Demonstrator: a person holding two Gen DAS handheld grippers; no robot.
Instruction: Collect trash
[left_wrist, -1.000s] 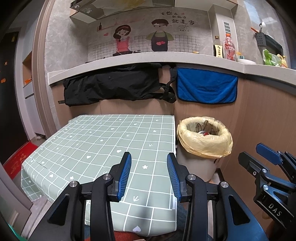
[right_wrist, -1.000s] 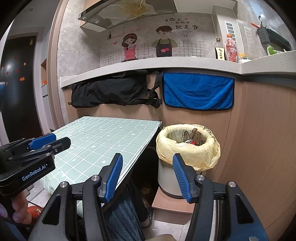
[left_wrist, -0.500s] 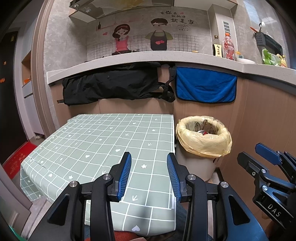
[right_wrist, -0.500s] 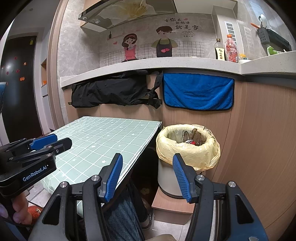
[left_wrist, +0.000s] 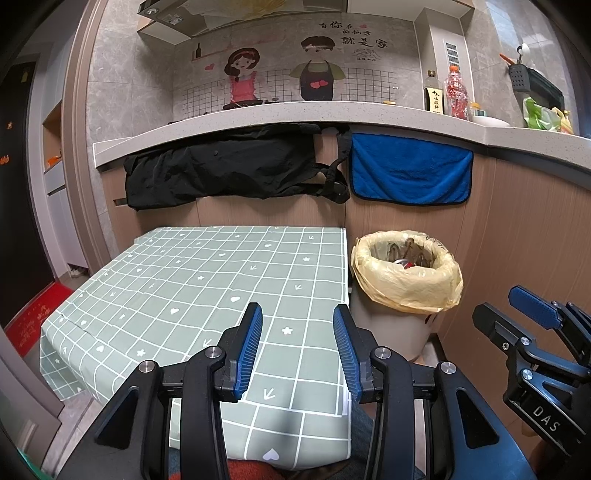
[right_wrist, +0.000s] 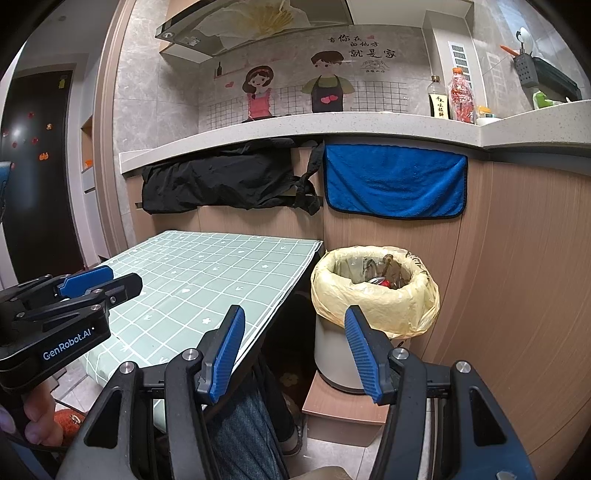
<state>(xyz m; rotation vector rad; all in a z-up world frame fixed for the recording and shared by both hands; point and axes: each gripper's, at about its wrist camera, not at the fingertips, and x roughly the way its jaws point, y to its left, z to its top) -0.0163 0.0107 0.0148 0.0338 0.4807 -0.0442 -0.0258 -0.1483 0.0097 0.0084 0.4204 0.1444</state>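
Both views are evenly and fairly brightly lit by soft indoor light from above, with no hard shadows on the checked tablecloth (left_wrist: 207, 288). The gap beneath the surface in the right wrist view falls into deep shade. A pale glare patch sits on the range hood (right_wrist: 255, 26), and the yellow bin liner (left_wrist: 406, 284) shines faintly. Fisheye distortion bends the countertop edge (left_wrist: 295, 116) into an arc and bows the wood panels; the corners darken to black vignette. Focus is crisp throughout, without motion blur, even on the near blue claw pads (right_wrist: 227, 354).
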